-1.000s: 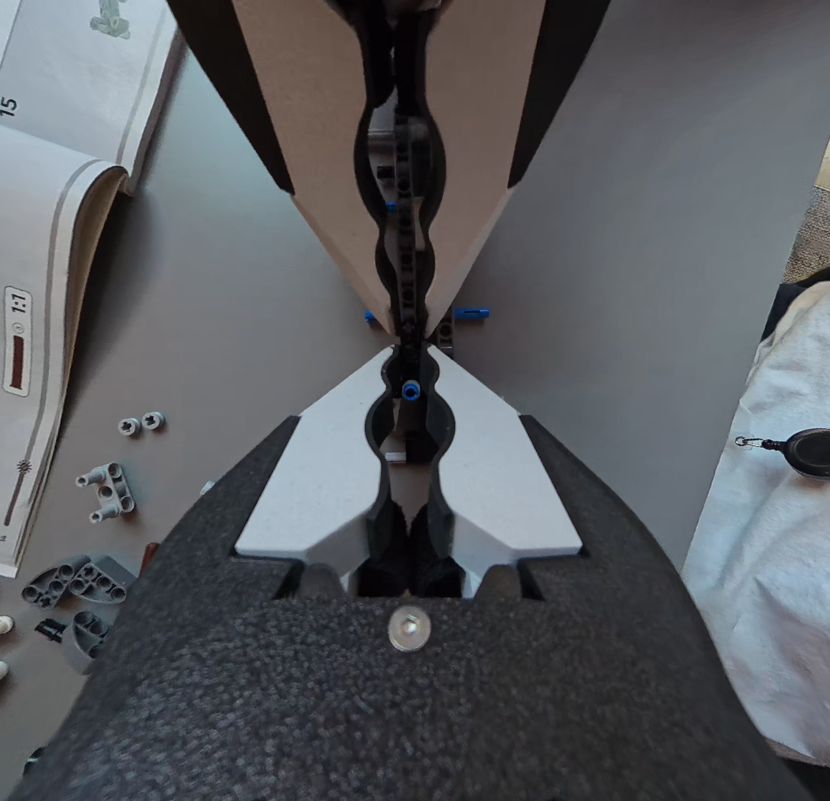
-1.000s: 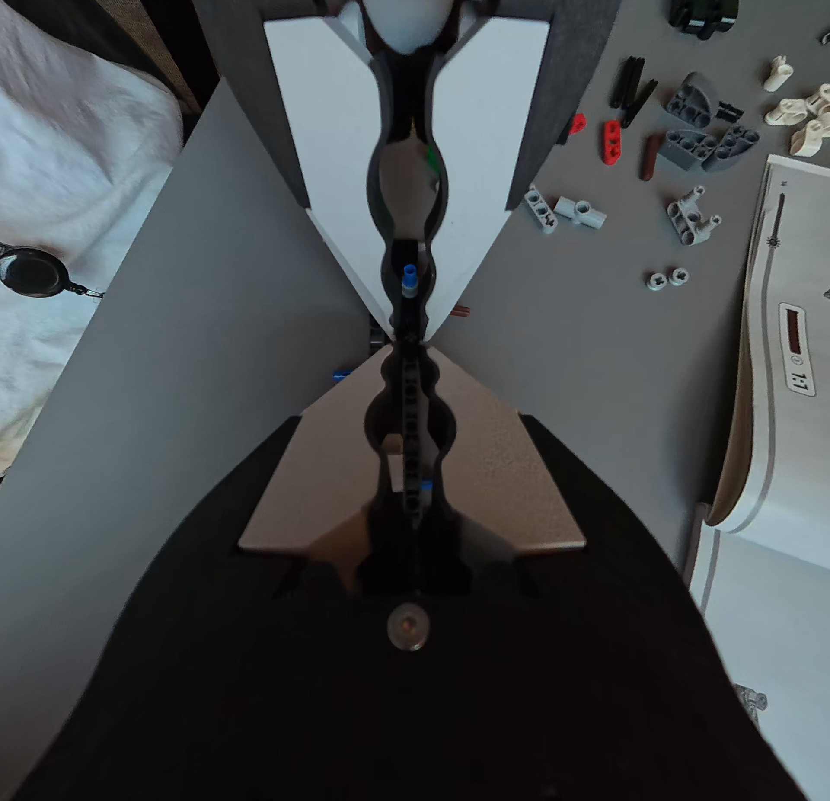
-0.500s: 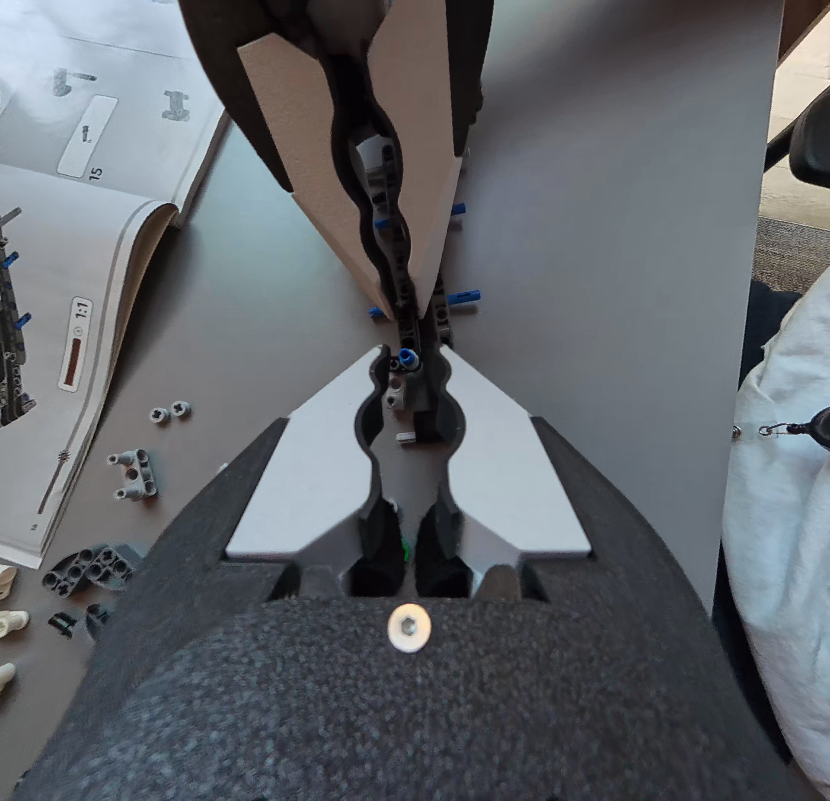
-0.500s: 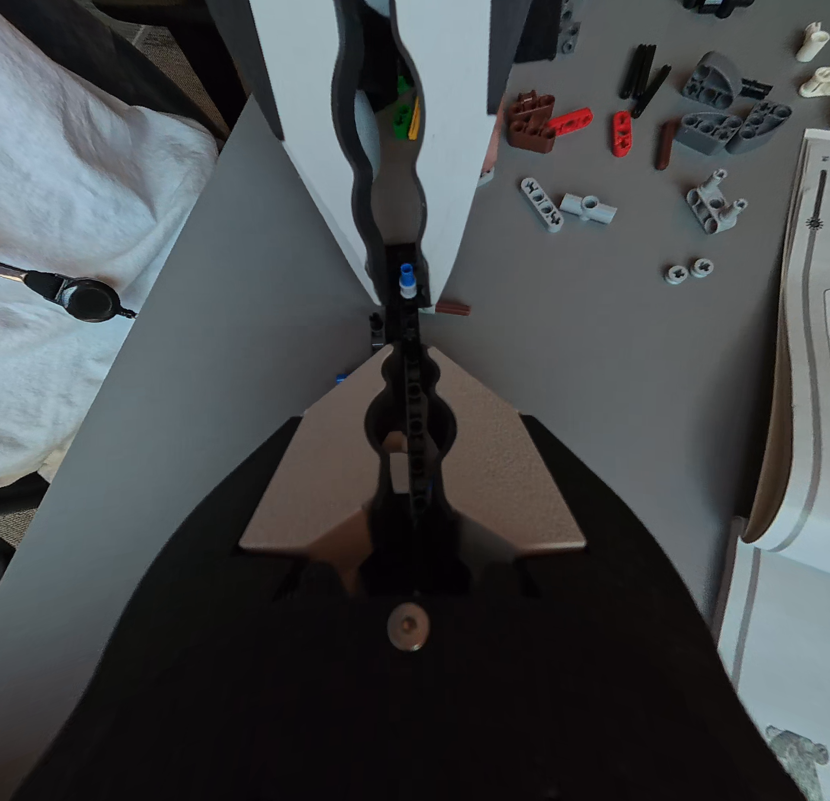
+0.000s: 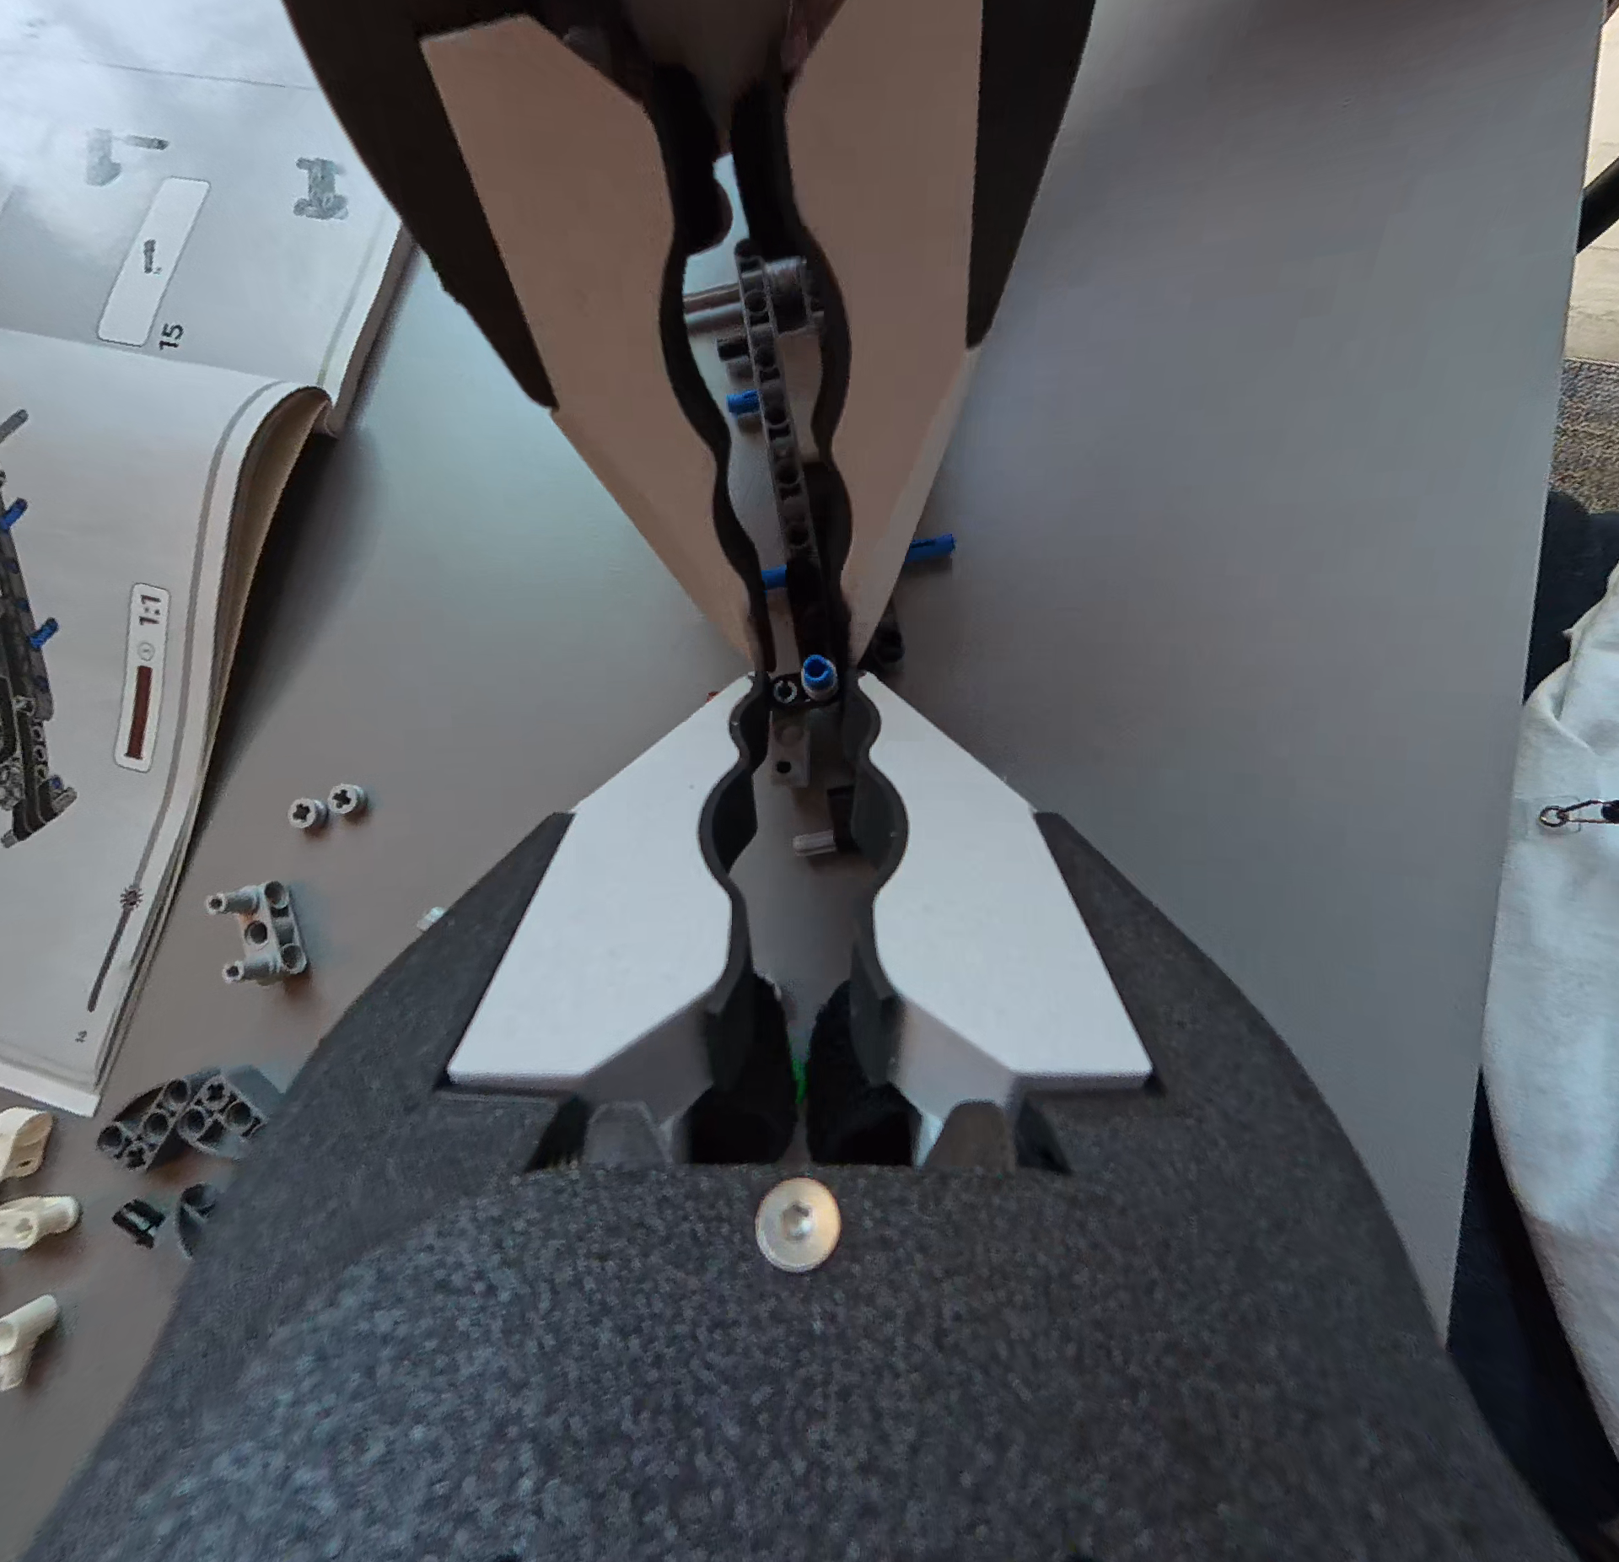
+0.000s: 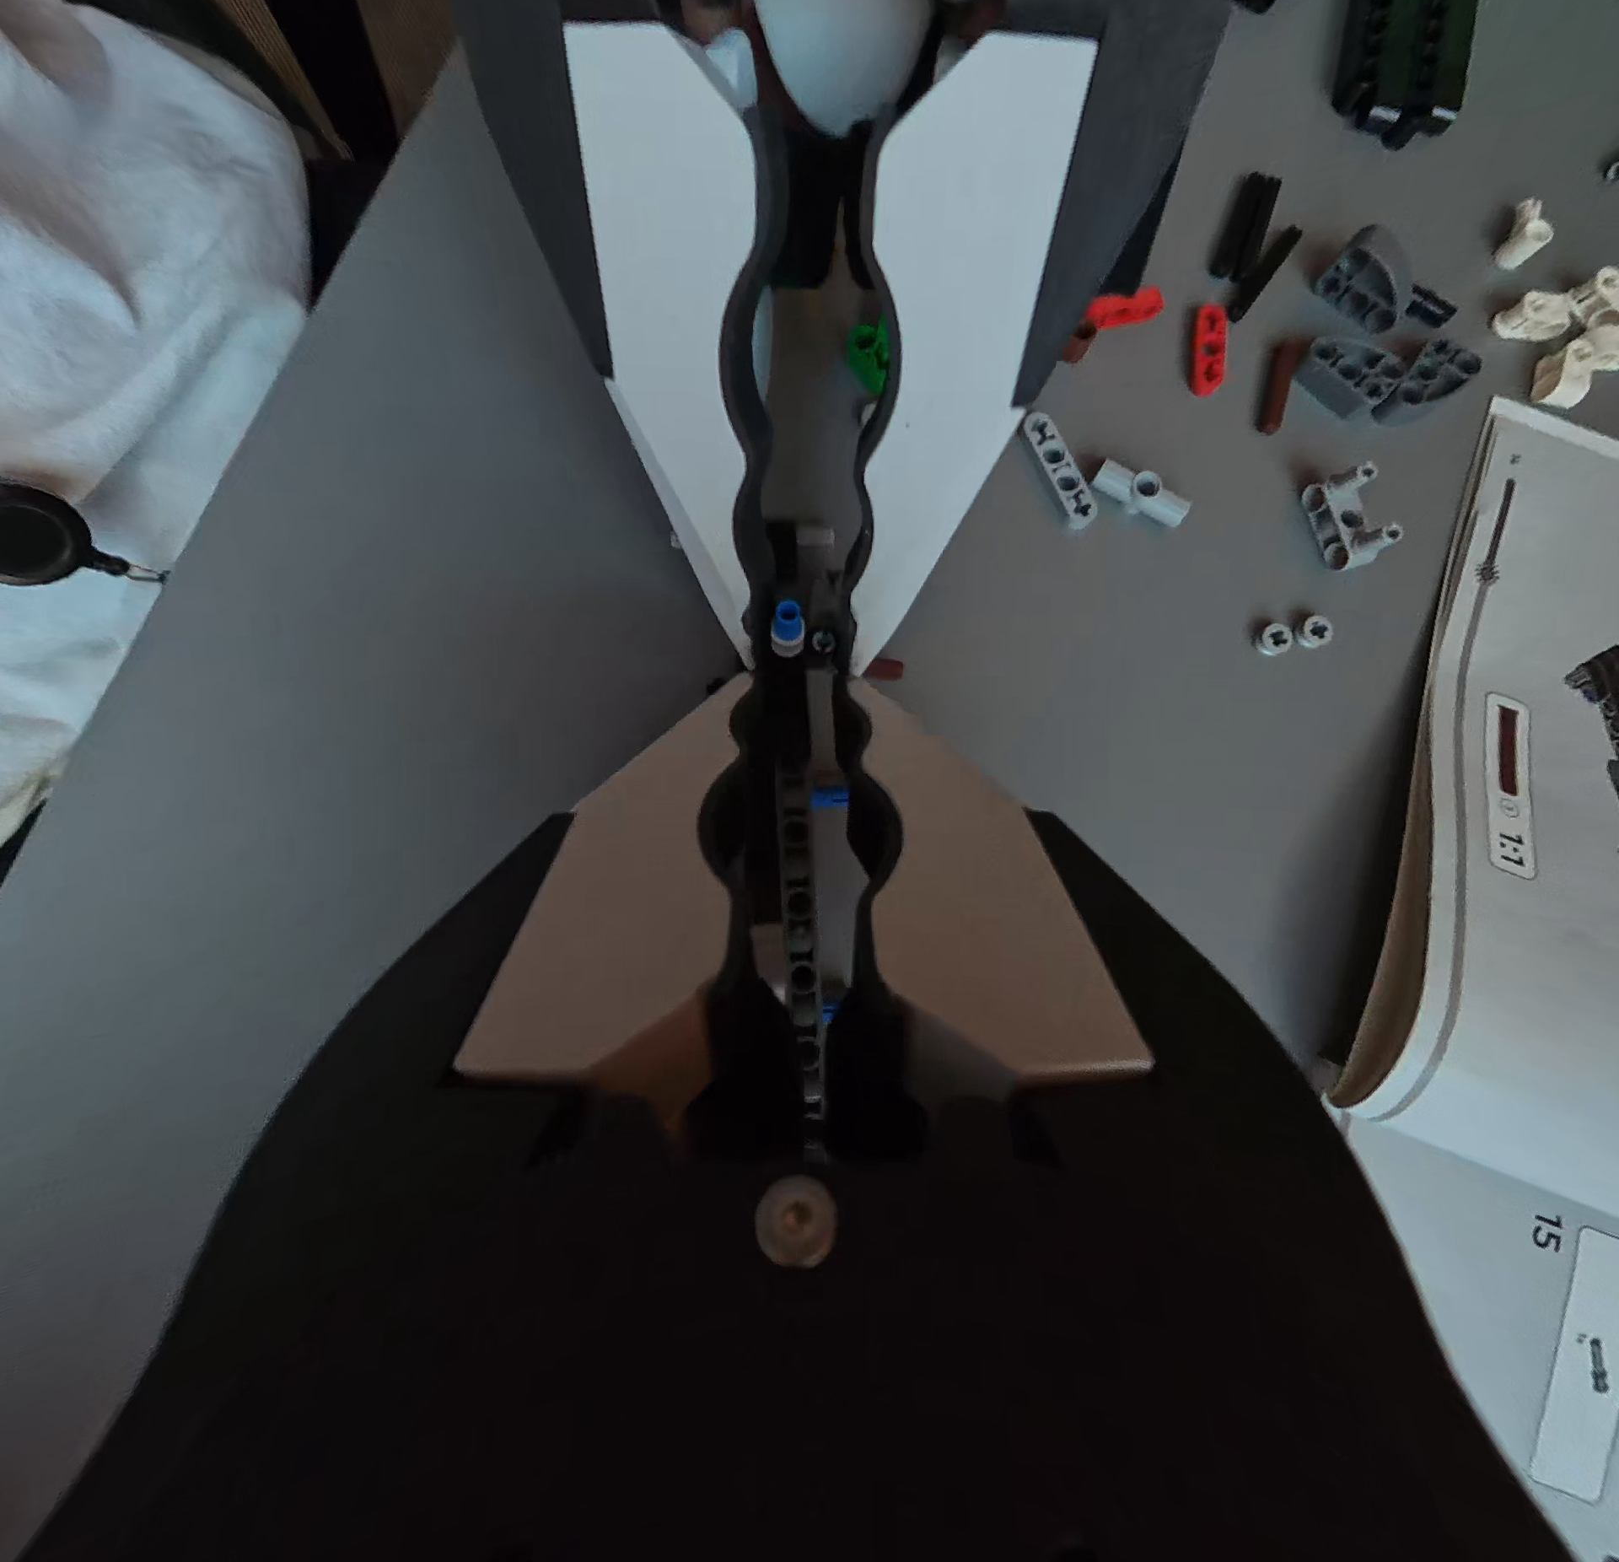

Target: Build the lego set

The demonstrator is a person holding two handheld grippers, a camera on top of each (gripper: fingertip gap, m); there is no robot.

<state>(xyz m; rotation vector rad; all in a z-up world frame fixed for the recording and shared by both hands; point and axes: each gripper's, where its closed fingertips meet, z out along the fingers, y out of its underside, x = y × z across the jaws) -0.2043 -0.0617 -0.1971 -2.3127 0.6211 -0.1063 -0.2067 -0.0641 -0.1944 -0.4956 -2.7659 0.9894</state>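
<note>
Left wrist view: my left tongs pinch a small black piece carrying a blue pin, tip to tip with the right tongs; a skewed push could pop it loose, and the desk edge lies near on the right. Right wrist view: my right tongs clamp the long black beam, with loose parts and the instruction booklet crowding the right side.

Instruction booklet: open, at the left of the left wrist view and the right of the right wrist view; the only thing that bears print.
Parts box: white, rounded, on the far page, with a printed number just beside it.
Scale box: small, rounded, on the near page, with a dark red bar and short figures.
Page corner: tiny mark, too small to read.
Wording: not repeated here.
</note>
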